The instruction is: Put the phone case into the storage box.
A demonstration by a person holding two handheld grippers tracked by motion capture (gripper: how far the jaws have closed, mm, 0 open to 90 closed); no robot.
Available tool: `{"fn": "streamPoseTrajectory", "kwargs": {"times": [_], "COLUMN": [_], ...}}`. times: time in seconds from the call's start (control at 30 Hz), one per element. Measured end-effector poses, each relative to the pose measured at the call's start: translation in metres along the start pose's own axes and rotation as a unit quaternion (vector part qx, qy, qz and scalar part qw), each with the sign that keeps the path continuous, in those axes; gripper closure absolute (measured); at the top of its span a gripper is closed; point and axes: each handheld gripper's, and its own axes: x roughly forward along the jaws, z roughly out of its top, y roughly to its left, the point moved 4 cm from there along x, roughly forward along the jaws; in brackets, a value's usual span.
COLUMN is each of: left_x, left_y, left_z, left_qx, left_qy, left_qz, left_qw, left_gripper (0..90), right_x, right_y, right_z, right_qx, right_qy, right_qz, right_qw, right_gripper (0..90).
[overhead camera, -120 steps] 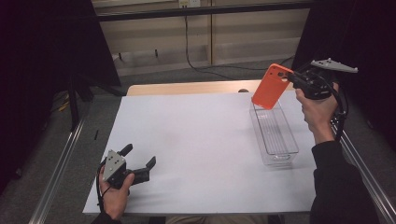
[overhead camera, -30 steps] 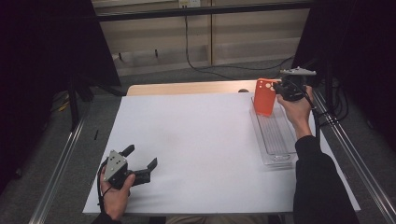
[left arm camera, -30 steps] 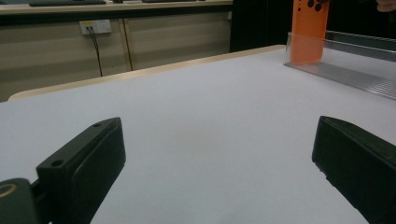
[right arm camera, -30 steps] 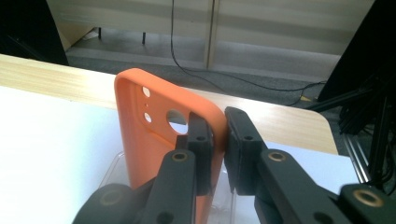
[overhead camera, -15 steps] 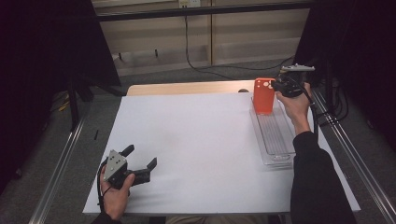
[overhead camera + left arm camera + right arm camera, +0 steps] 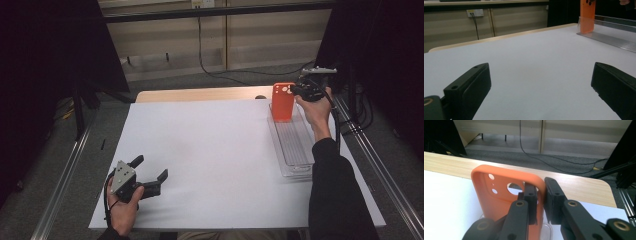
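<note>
1. In the high view, the orange phone case (image 6: 283, 101) stands upright at the far end of the clear tray (image 6: 295, 150), at about 2 o'clock on the white sheet (image 6: 215, 150).
2. The right gripper (image 6: 295, 90) pinches the case by its upper right edge; the tray runs lengthwise away from the person along the sheet's right side.
3. The right gripper view adds what the high view cannot resolve: one jaw sits inside the case's hollow and the other outside its rim (image 6: 541, 185), so the wall is clamped between them. The round camera cut-outs (image 6: 514, 187) lie near the top edge.
4. The left gripper view shows the case (image 6: 587, 15) from low across the table, at about 1 o'clock, its lower end inside the tray's transparent wall (image 6: 604, 30).
5. The case's long axis is vertical, camera end up; its hollow side faces the right gripper.
6. The left gripper (image 6: 150, 175) rests on the sheet at about 7 o'clock, jaws spread wide with bare paper between them.
</note>
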Motion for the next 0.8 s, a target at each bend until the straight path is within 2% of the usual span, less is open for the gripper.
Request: {"fn": "streamPoseTrajectory", "kwargs": {"times": [0.13,0.23,0.43,0.8], "left_x": [0.0009,0.0009,0.0010,0.0019], "left_y": [-0.0005,-0.0009,-0.0008,-0.0005], "left_z": [0.0001,0.0001,0.0002,-0.0009], "left_qx": [0.000,0.005,0.000,0.005], "left_qy": [0.000,0.003,-0.001,0.006], "left_qz": [-0.001,-0.002,-0.001,-0.003], "left_qw": [1.0000,1.0000,1.0000,1.0000], "left_gripper": [2.6,2.6,2.6,2.6], "right_x": [0.0013,0.0016,0.0022,0.0024], "right_y": [-0.0030,-0.0025,-0.0034,-0.0049], "right_z": [-0.0011,-0.0012,-0.0016,-0.0021], "right_qx": [0.007,-0.002,-0.001,0.010], "right_qy": [-0.002,0.000,0.000,-0.001], "right_qz": [0.001,-0.003,-0.003,0.002], "right_qw": [1.0000,1.0000,1.0000,0.9999], "right_gripper": [80.0,79.7,79.7,77.8]}}
